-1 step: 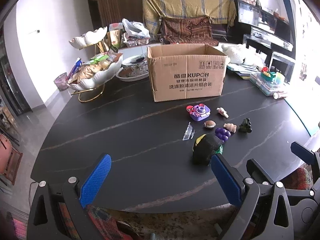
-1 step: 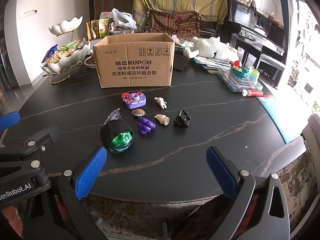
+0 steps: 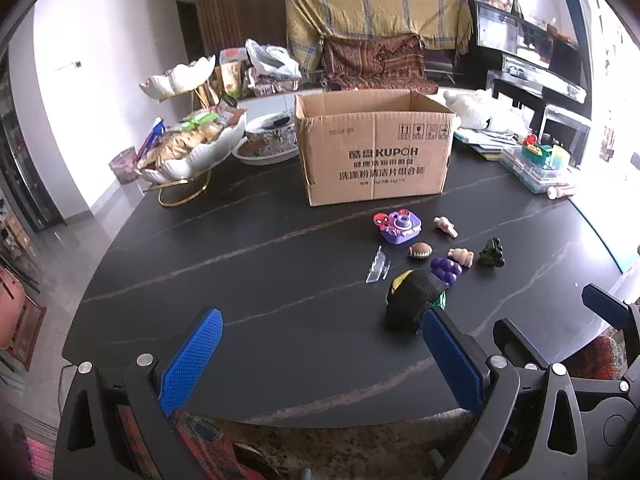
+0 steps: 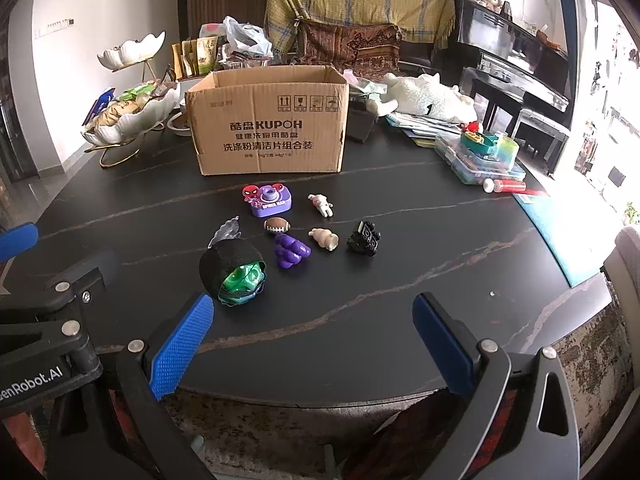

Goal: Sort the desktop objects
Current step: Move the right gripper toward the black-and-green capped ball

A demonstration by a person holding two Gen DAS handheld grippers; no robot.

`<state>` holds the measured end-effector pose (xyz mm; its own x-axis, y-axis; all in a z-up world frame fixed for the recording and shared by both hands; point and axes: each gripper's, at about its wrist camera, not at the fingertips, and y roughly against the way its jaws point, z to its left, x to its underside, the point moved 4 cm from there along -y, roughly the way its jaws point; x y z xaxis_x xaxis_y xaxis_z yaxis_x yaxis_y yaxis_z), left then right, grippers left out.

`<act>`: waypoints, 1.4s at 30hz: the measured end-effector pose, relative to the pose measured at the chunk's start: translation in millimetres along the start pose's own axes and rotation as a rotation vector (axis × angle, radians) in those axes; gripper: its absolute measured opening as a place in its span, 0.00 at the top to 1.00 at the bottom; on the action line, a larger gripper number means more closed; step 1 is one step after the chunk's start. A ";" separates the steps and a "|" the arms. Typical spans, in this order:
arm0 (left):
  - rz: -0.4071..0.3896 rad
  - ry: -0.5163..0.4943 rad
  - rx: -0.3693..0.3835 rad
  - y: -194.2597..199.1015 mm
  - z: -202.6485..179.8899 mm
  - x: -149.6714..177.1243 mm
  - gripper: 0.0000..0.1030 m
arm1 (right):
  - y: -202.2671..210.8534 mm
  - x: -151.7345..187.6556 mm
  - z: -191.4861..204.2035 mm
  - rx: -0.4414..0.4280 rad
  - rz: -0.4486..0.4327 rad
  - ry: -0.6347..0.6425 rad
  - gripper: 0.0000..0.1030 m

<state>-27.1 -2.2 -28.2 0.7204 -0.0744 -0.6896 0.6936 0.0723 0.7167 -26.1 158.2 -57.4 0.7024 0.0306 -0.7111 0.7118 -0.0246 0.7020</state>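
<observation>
Both grippers hang at the near edge of the dark marbled surface [image 4: 400, 280], holding nothing: left gripper [image 3: 320, 356] with blue pads spread wide, right gripper [image 4: 316, 340] likewise spread. An open cardboard box [image 4: 268, 120] stands upright at mid-surface. In front of it lies a loose cluster of small toys: a purple toy camera [image 4: 270, 200], a white figurine [image 4: 322, 205], a miniature football [image 4: 277, 225], a purple grape cluster [image 4: 292, 251], a beige figurine [image 4: 325, 239], a black toy vehicle [image 4: 364, 239], a clear plastic piece [image 4: 227, 231], and, nearest, a green head in a black cap [image 4: 236, 272].
</observation>
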 end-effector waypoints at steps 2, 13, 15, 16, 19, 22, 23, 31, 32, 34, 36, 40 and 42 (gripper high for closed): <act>-0.020 -0.002 -0.005 0.8 -0.4 -0.7 0.04 | -0.1 -0.3 -0.8 -0.006 -0.001 -0.006 0.04; -0.086 -0.011 -0.037 3.1 -8.7 0.4 0.04 | -1.0 -1.5 -2.0 0.009 -0.005 0.011 0.04; -0.071 0.003 -0.035 0.8 -7.9 1.2 0.04 | -0.8 -1.9 -1.5 0.012 -0.007 0.016 0.04; -0.064 0.006 -0.036 -0.2 -7.6 1.7 0.04 | -1.2 -2.0 -0.9 0.014 -0.006 0.019 0.04; -0.065 0.005 -0.048 -0.9 -7.6 3.6 0.04 | -3.4 -1.4 0.6 0.009 0.004 0.022 0.04; -0.059 0.021 -0.036 -3.6 -6.4 5.0 0.04 | -4.5 -0.7 1.4 0.005 0.005 0.025 0.04; -0.051 0.029 -0.028 -5.0 -5.6 5.6 0.04 | -4.6 -0.7 1.4 0.002 0.005 0.025 0.04; -0.014 0.057 -0.002 -11.1 -1.0 8.4 0.04 | -8.5 0.7 3.8 -0.034 0.020 0.014 0.04; -0.014 0.056 -0.003 -11.2 -0.6 8.4 0.04 | -8.8 1.1 4.7 -0.036 0.021 0.015 0.04; -0.013 0.054 -0.008 -12.1 1.2 8.4 0.04 | -9.8 1.2 6.1 -0.039 0.022 0.017 0.05; -0.014 0.051 -0.020 -12.5 3.1 8.5 0.04 | -11.5 1.1 9.0 -0.045 0.027 0.025 0.06; -0.017 0.051 -0.040 -14.2 7.5 8.8 0.04 | -15.0 0.8 16.2 -0.051 0.032 0.041 0.09; -0.012 0.058 -0.039 -15.4 10.5 8.9 0.04 | -16.4 -0.1 19.8 -0.059 0.032 0.045 0.10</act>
<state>-31.5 -14.5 -44.2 0.7100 -0.0175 -0.7040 0.7012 0.1104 0.7044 -37.8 138.8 -69.7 0.7228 0.0761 -0.6868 0.6867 0.0324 0.7263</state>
